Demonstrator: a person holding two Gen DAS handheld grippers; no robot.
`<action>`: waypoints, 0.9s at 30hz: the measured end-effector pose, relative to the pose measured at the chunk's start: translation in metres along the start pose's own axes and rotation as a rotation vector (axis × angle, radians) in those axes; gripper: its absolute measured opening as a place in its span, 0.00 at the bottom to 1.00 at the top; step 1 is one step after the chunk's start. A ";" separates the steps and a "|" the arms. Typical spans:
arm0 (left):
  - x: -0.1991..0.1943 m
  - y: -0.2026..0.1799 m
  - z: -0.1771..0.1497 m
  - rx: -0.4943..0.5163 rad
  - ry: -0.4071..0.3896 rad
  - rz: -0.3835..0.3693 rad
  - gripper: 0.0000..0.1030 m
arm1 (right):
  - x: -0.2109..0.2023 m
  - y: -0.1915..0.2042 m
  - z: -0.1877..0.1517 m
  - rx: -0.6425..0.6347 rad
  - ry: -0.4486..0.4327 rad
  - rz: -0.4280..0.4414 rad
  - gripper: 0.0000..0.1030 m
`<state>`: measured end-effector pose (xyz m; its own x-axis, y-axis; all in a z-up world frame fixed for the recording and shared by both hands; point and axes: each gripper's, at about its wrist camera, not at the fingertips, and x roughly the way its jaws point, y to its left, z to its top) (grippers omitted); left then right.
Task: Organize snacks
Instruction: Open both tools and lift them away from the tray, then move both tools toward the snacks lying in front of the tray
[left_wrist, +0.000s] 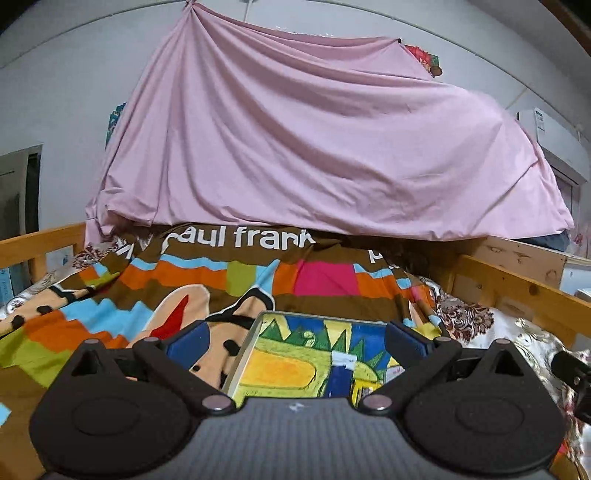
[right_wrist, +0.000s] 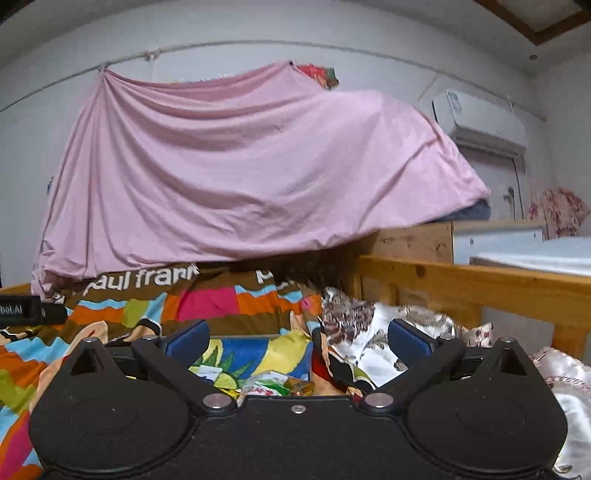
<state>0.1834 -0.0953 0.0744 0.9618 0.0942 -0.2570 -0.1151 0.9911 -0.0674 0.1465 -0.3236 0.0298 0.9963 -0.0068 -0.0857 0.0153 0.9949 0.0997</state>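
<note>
Snacks: crinkled packets (right_wrist: 275, 384) lie in a tin box (left_wrist: 295, 354) painted in bright colours, seen in the right wrist view at 6 o'clock, just past the tool body. Packet print too blurred to read. In the left wrist view a blue packet (left_wrist: 338, 376) stands inside the same box.

Box rests on a bed, on a patchwork blanket (left_wrist: 155, 280) lettered "paul frank".

Left tool (left_wrist: 295, 334): released, jaws spread wide, blue pads either side of the box's far rim, not touching it. Nothing gripped.

Right tool (right_wrist: 295, 338): released, jaws wide, nothing between the pads; box below and beyond.

Pink sheet (left_wrist: 314, 140) hangs at 12 o'clock. Wooden rail (right_wrist: 461, 284) at 3 o'clock. Floral satin quilt (right_wrist: 373, 332) beside the blanket, at 4 o'clock.
</note>
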 end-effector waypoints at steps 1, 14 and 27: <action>-0.005 0.002 -0.002 0.005 0.005 -0.001 1.00 | -0.007 0.003 0.000 -0.013 -0.011 0.005 0.99; -0.061 0.029 -0.032 0.037 0.018 0.001 1.00 | -0.063 0.024 -0.013 -0.067 -0.016 0.024 0.99; -0.080 0.052 -0.068 0.049 0.098 -0.007 1.00 | -0.066 0.038 -0.038 -0.076 0.161 0.060 0.99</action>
<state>0.0840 -0.0581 0.0257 0.9336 0.0796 -0.3495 -0.0934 0.9954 -0.0229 0.0777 -0.2818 0.0017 0.9688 0.0632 -0.2396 -0.0566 0.9978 0.0343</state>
